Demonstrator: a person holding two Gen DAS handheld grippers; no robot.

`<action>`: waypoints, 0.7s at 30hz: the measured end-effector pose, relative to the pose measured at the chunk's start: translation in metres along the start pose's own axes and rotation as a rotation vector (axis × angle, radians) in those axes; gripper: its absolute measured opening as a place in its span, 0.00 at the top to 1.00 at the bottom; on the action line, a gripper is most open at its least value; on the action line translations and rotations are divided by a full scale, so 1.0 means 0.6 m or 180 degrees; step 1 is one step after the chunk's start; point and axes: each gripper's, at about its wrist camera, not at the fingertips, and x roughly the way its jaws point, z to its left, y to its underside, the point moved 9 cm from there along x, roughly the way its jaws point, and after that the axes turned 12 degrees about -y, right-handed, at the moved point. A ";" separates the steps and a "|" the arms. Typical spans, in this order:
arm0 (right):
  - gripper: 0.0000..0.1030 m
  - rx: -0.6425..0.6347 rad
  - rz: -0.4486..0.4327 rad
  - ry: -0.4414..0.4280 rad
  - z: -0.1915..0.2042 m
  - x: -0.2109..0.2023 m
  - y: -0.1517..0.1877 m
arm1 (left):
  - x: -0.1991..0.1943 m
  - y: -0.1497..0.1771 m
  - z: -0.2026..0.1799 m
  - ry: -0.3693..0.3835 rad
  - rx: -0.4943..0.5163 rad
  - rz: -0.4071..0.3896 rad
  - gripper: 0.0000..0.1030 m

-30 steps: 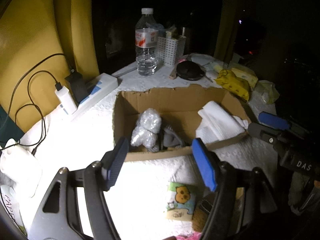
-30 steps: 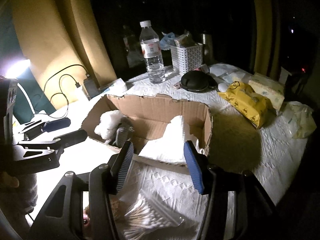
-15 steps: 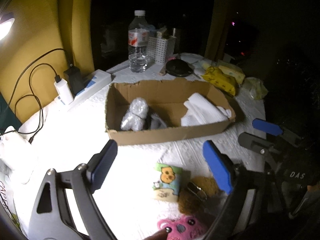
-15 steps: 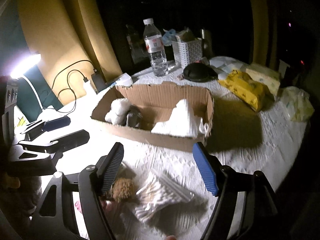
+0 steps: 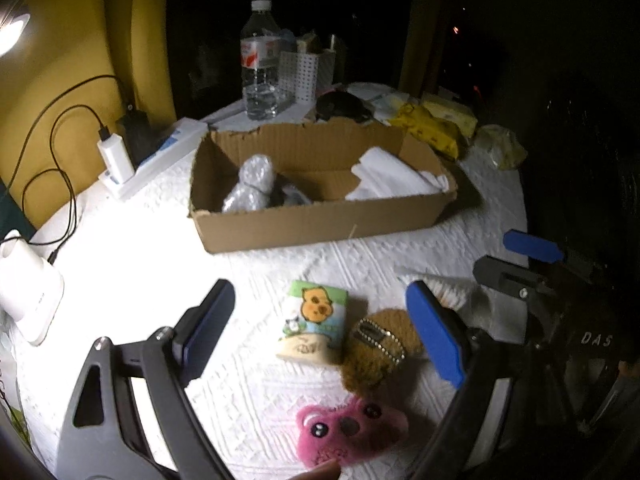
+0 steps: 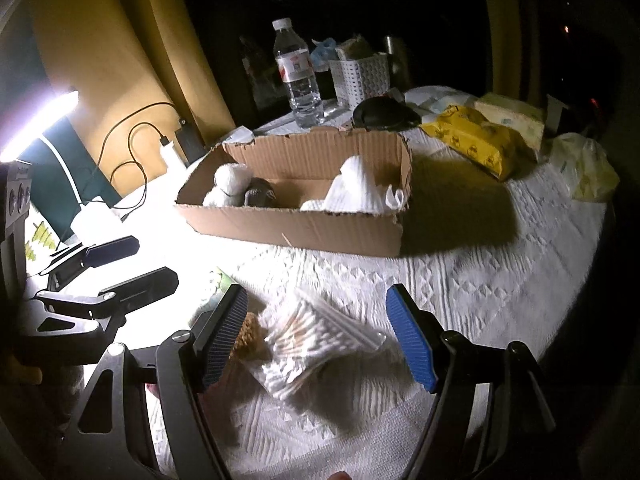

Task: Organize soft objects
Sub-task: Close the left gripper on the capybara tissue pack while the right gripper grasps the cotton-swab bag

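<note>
**pad_fan:** Since both grippers are wide open with nothing in them, the person is clearly lining up the next picks. Left gripper (image 5: 320,332) hangs over the tissue pack (image 5: 314,327), with the brown plush (image 5: 376,354) and pink plush (image 5: 350,434) right beside it on the cloth (image 5: 280,276). Right gripper (image 6: 316,336) frames the swab bag (image 6: 310,344).

**umi_joe:** And the box (image 5: 320,222) sits further back, a wrapped bundle (image 5: 250,184) and white cloth (image 5: 394,180) already inside. How should the person grab?

**pad_fan:** I'd say drop straight down so the pads straddle just one item. That pack touches the brown plush, so a sloppy close could snag both. Squeeze the swab bag across its middle, since crinkly plastic likely slips.

**umi_joe:** Then lift clear of the box wall before letting go in the empty middle.
</note>
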 end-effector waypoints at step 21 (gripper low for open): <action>0.27 0.0229 0.0245 -0.0098 -0.013 0.050 0.075 | 0.080 0.060 0.018 -0.0253 0.0060 0.0372 0.14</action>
